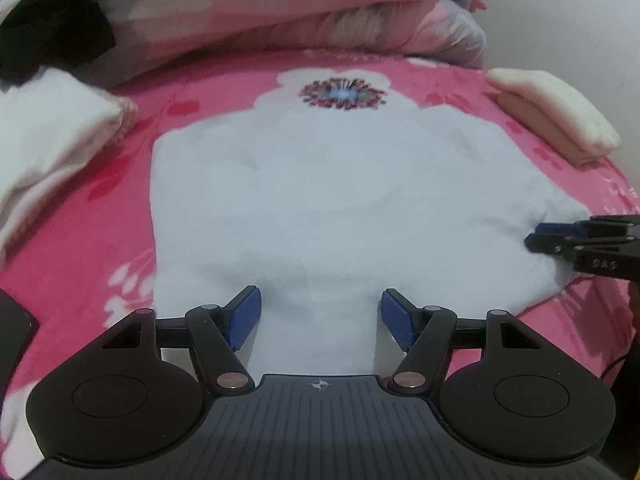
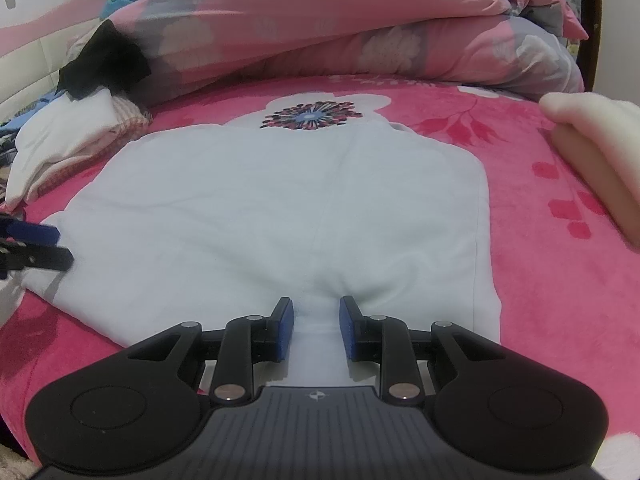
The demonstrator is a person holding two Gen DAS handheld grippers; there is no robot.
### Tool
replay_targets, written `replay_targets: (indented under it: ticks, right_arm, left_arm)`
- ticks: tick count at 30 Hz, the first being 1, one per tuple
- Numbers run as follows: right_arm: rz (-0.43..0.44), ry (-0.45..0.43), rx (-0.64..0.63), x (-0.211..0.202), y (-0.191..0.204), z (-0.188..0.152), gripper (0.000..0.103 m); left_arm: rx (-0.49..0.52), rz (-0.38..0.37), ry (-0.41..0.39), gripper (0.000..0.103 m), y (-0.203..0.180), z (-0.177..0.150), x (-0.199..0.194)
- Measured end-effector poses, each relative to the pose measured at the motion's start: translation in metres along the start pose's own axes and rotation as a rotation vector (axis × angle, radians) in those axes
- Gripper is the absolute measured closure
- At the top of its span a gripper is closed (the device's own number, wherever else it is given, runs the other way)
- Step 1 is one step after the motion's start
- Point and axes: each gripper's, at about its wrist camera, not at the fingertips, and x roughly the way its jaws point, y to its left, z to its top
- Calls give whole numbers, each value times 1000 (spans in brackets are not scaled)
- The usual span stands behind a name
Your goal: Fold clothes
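Pinching the near edge of the white garment (image 2: 280, 200), the right gripper (image 2: 316, 330) is seen with its blue pads drawn in on a raised ridge of the cloth, so that it is judged to be clamped on the fabric, though how firmly cannot be told. The left gripper (image 1: 320, 320) is held with its jaws well apart over the same near edge, cloth lying between the pads but not pressed by them. The garment is spread flat in the middle of the pink floral blanket (image 1: 100, 240), its far edge reaching the dark-centred flower print (image 2: 312, 115), and both tools are set along its near hem, well apart from each other. For the fold to be made well, the left jaws would need to be closed on the hem before any lift is begun, so that both corners are raised together and the edge is kept straight. A shallow bite is best avoided, since thin cloth may slip from the pads; the blanket beneath should not be caught with it. The near edge would then be carried evenly toward the far one. Beyond the garment, a loose heap of pale clothes (image 2: 72, 148) is seen at one side, a folded cream and tan stack (image 1: 556, 116) at the other, and a bundled quilt (image 2: 360, 28) behind.
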Motion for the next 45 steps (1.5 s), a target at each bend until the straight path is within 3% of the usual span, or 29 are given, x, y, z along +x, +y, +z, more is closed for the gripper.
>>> replay_targets:
  ticks: [12,19,25,27,30,32,35,38,42,45]
  right_arm:
    - [16,-7,28,-2,-6,0,76]
    - [18,-25,142,-17,-31,-4,76]
    - [-88,-42,221,-38,-60,-19,76]
    - [-163,-36,218,-45,-65,-23,75]
    - [-246,-41,200,-59,-69,-25,74]
    - [-250,-78,197,-74,-68,-22,74]
    - [-227,-140,181,-91,-60,-13,74]
    - [-144,-167,160,-90,-46,-4,74]
    - [-59,-122,88,-60,-23,-3,74]
    - [-48,-31,29,-35,-9,-16,75]
  left_arm:
    - [-21,5,8,34,9,-5,-3]
    - [-41,25,8,34,20,-4,-12]
    - [-72,68,-18,34,38,-4,-37]
    - [-76,95,-32,34,45,-2,-51]
    - [-64,129,-81,34,58,8,-86]
    - [-35,164,-129,34,64,18,-116]
    - [23,211,-199,34,69,32,-158]
    - [44,176,-192,34,64,34,-168]
    - [32,98,-94,34,50,10,-135]
    - [-44,36,-12,34,48,-16,-103]
